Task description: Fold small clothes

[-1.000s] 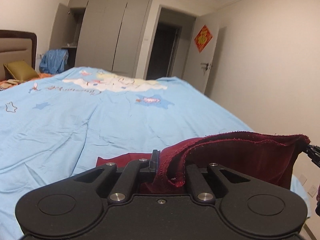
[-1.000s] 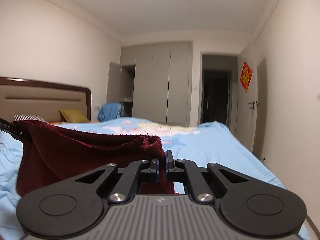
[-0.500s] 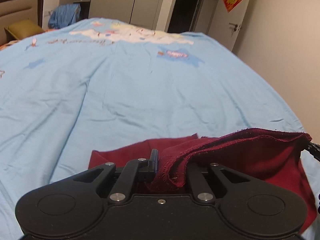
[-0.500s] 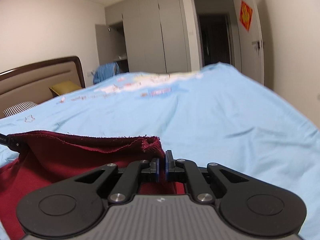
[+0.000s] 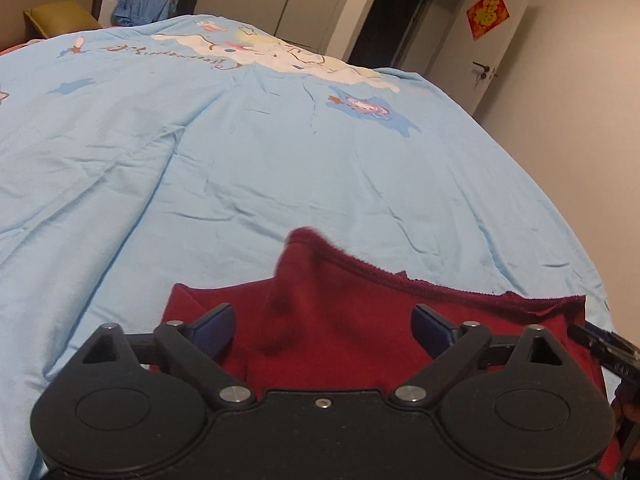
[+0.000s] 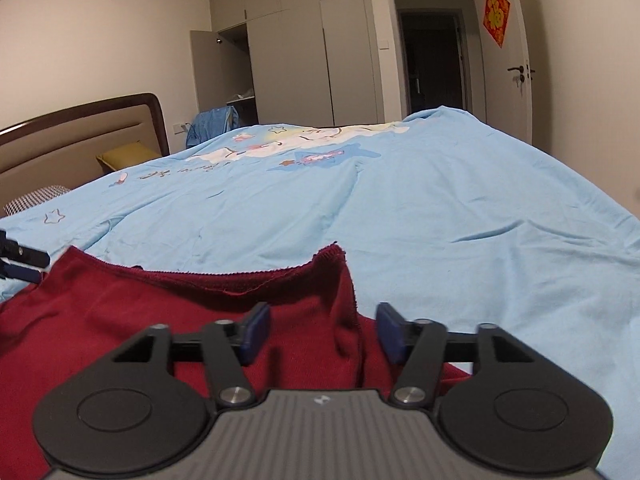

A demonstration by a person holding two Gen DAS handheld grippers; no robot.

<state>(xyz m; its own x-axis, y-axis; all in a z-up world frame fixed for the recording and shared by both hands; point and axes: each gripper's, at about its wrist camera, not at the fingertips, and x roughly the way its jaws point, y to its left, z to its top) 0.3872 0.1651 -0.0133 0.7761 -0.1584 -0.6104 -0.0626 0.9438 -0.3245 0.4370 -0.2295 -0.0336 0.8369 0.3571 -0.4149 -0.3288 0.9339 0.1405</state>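
Observation:
A dark red garment lies folded over itself on the light blue bedspread, close to the bed's near edge. My left gripper is open just above it, blue pads spread wide, and the released cloth corner still stands up blurred ahead of the fingers. In the right wrist view the same red garment lies under my right gripper, which is also open with the cloth's raised corner between its pads. The right gripper's tip shows at the left view's right edge, the left gripper's tip at the right view's left edge.
The blue bedspread stretches far ahead with a cartoon print. A padded headboard, a yellow pillow and a checked pillow are at the left. Grey wardrobes, a dark doorway and a white door stand beyond.
Both grippers lowered the held red edge forward onto the garment and then opened, letting the cloth go. The cloth now rests on the bed.

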